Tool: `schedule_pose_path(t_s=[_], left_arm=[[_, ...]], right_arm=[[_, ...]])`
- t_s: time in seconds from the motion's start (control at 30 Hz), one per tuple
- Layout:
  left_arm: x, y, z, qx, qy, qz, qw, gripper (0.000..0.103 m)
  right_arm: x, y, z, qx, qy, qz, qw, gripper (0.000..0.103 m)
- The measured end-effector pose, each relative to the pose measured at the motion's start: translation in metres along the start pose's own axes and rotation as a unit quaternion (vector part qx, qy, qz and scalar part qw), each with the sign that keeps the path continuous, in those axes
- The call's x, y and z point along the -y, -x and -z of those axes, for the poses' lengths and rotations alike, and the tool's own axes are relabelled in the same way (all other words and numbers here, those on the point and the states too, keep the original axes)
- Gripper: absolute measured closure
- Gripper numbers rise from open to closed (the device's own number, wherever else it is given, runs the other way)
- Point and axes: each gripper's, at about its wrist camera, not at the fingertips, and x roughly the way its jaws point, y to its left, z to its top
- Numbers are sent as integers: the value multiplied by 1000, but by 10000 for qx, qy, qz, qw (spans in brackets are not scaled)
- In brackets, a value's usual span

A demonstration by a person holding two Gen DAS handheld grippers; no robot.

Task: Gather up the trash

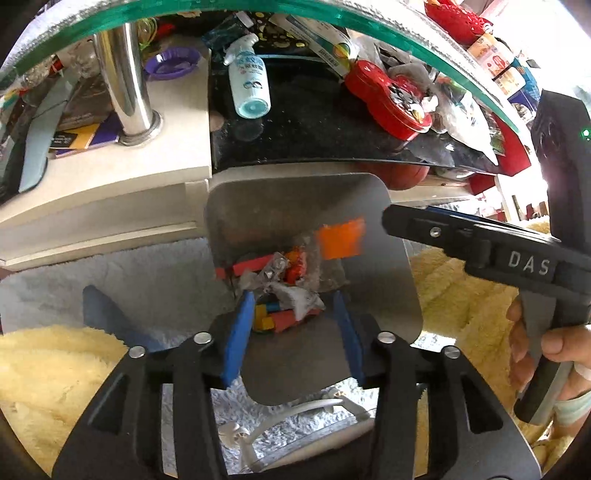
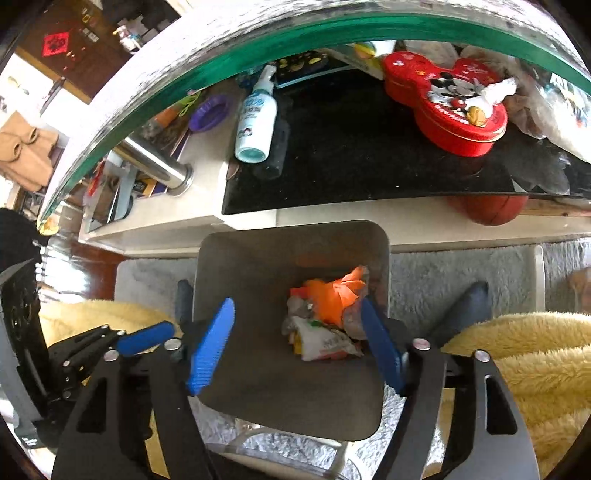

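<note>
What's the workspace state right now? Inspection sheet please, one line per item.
Surface: grey carpet with yellow fleece blankets either side; low table with glass top and black shelf behind.
Job's things: grey bin on the carpet, holding trash including an orange scrap and wrappers.
Clutter: spray bottle lying on the shelf, red Mickey tin, purple lid, books and bags.
Grippers: left gripper open over the bin, fingers empty; right gripper open over the bin, empty.
Cables: white cable-like item on the carpet below the bin; cannot tell what it is.
Surroundings: basketball under the table, wooden floor left.
</note>
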Motion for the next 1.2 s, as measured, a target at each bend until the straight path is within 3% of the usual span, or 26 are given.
schedule_pose_path(t_s=[0.1, 0.3, 0.53, 0.67, 0.83, 0.9, 1.2], left_arm=[[-2, 6, -1, 93, -36, -130, 9999, 42], [-5, 40, -5, 638, -39, -542, 9965, 8], [8, 102, -12, 1594, -144, -718, 9845, 8], [22, 142, -13, 2243, -290, -719, 9714, 8], [37, 188, -12, 2958, -387, -1046, 9487, 8], [41, 202, -10, 3170, -376, -1118, 9410, 8], [56, 255, 0, 3931, -426, -1484, 9064, 8]], right_arm=[[4, 8, -1, 109, -56, 103, 9999, 3], [6, 39, -4, 584, 48, 372, 9976, 3], [-7, 105, -7, 1590, 202, 721, 9844, 3], [-24, 152, -7, 2450, 356, 1000, 9637, 3], [-43, 201, 2, 3324, 517, 1261, 9332, 3], [-48, 215, 5, 3555, 533, 1354, 9233, 3], [-54, 256, 16, 4138, 423, 1257, 9007, 3]])
